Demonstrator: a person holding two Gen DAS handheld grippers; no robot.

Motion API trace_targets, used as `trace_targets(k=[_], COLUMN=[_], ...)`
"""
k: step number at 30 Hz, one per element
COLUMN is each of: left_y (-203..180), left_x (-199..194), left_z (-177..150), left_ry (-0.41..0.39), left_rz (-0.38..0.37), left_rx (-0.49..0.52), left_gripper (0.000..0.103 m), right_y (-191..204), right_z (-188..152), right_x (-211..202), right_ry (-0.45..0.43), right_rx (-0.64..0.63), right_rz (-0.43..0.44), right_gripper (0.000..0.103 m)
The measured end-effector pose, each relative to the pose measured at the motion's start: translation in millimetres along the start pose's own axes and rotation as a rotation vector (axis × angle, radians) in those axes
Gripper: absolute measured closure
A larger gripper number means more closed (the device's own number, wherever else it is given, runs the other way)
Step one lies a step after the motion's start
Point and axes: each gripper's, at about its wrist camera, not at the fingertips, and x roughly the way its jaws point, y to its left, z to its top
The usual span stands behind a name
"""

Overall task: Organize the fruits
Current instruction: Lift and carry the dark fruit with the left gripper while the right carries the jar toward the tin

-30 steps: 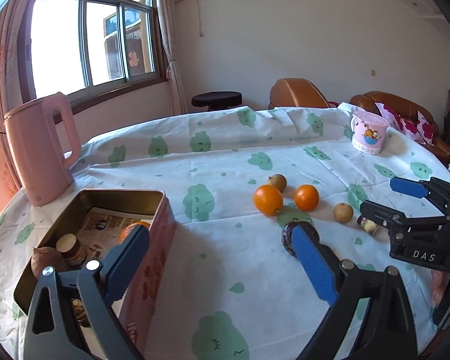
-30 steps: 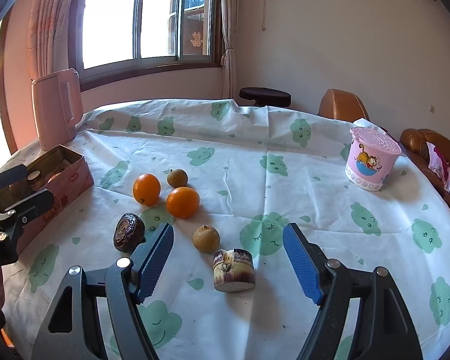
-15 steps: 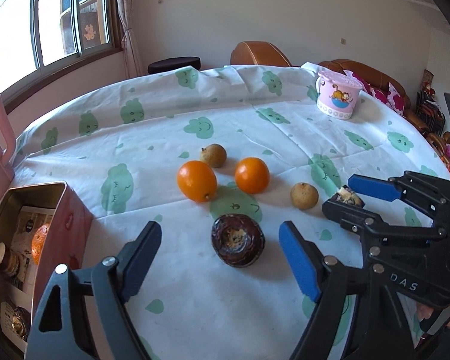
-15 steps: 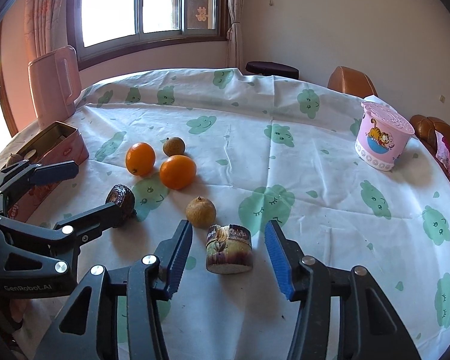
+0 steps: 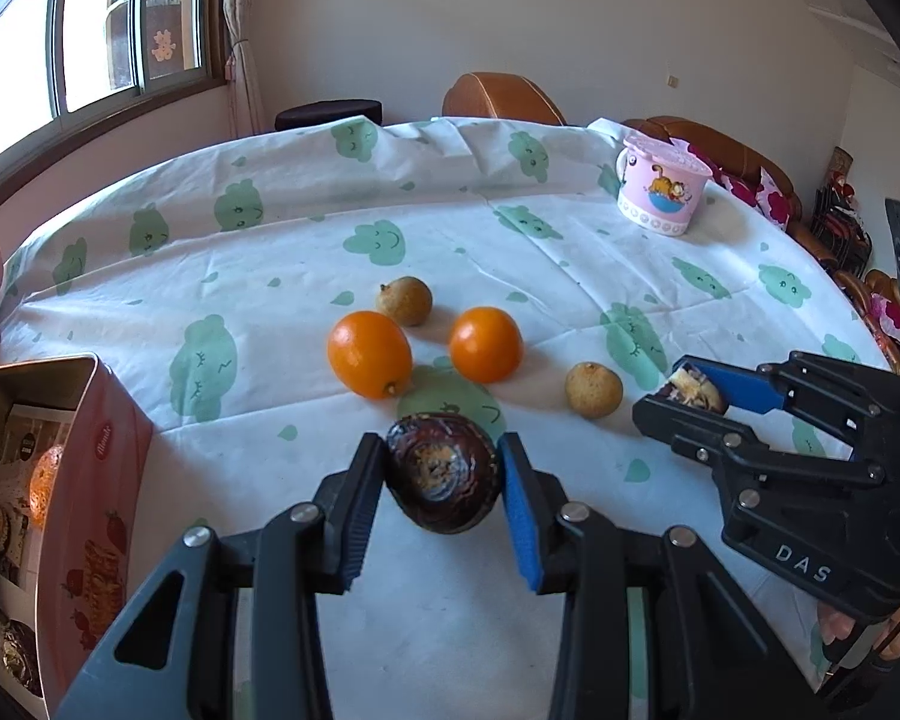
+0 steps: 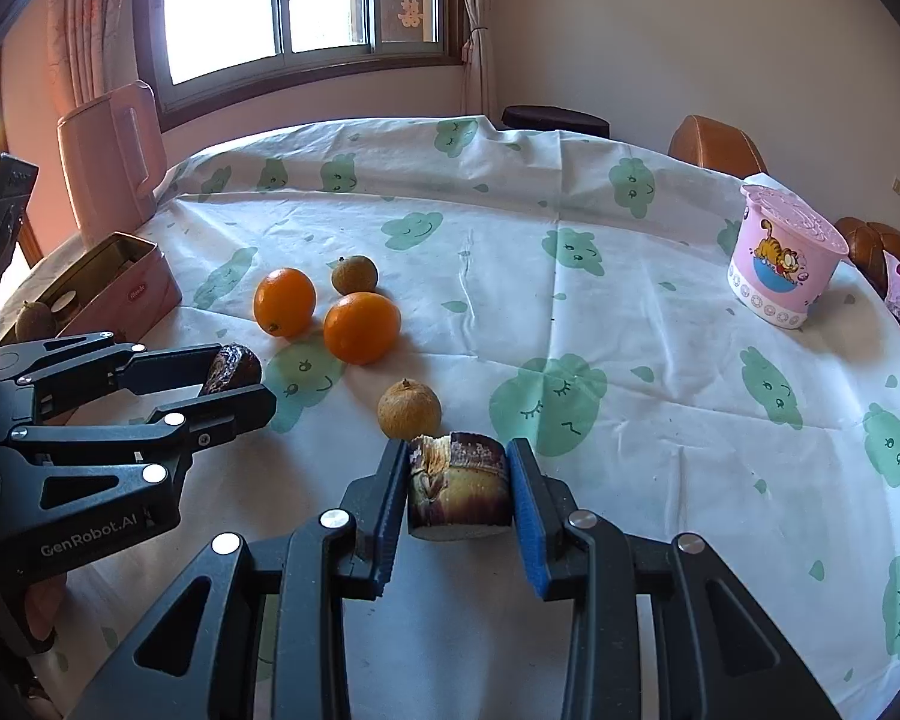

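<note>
step: we grasp | left hand-held gripper (image 5: 441,483) closing on dark round wrinkled fruit (image 5: 442,480) | right hand-held gripper (image 6: 457,489) closing on cut brown fruit chunk (image 6: 459,486) | next: we lift both toward pink metal tin (image 5: 99,450)

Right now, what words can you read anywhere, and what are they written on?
"DAS": white letters on the right tongs body.
"GenRobot.AI": white letters on the left tongs body.
Red oval label on the pink tin: a cursive word, too blurred to read.
Papers inside the tin: print too small to read.
Pink cup: a cartoon cat only, no words.
</note>
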Motion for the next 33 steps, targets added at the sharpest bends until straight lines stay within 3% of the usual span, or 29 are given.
trace_targets(k=[33], left_y=[-5], left_x=[-36], left_z=[-4], left_ry=[-0.199], left_rz=[0.047], left_rx=[0.024], left_gripper=[0.063], right_y=[4], right_z=[-4], right_x=[-33], right_ry=[-0.192], right_rx=[-0.030], right_rz=[0.019], right_gripper=[0.068])
